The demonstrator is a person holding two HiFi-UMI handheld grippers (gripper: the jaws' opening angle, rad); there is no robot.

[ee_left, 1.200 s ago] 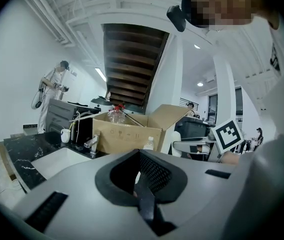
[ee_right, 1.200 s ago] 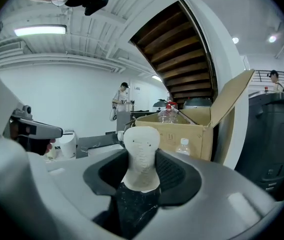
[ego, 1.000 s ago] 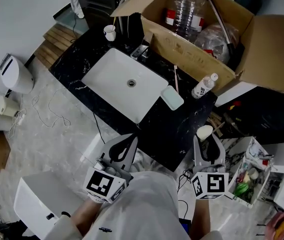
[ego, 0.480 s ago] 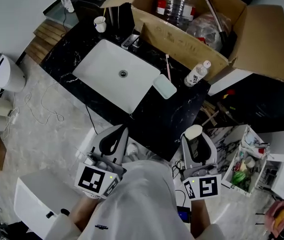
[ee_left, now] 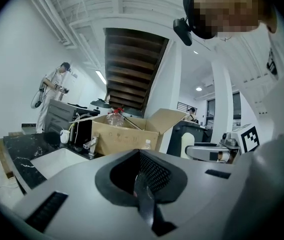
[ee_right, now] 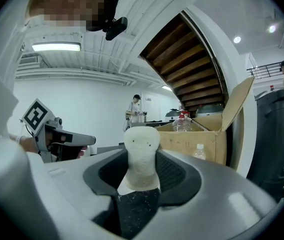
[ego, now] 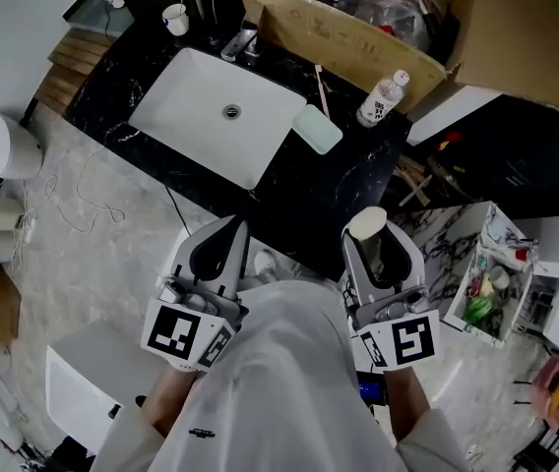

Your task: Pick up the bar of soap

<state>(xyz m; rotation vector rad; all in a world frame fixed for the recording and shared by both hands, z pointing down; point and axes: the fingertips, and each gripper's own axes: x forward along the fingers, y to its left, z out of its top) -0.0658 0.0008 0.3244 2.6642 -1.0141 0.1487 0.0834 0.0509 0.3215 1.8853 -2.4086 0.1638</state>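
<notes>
A cream bar of soap stands upright between the jaws of my right gripper, which is shut on it. In the head view the soap sticks out of the right gripper, held off the front edge of the black marble counter. My left gripper hangs beside it over the floor, shut with nothing in it; its pads meet in the left gripper view. A pale green soap dish lies on the counter right of the white sink.
A large open cardboard box stands behind the counter, with a small plastic bottle in front of it. A white cup and a tap are behind the sink. A rack of small items stands at the right.
Both grippers have drawn back from the counter toward the person's body, the soap staying in the right one. The counter and box have slid up in the head view.
</notes>
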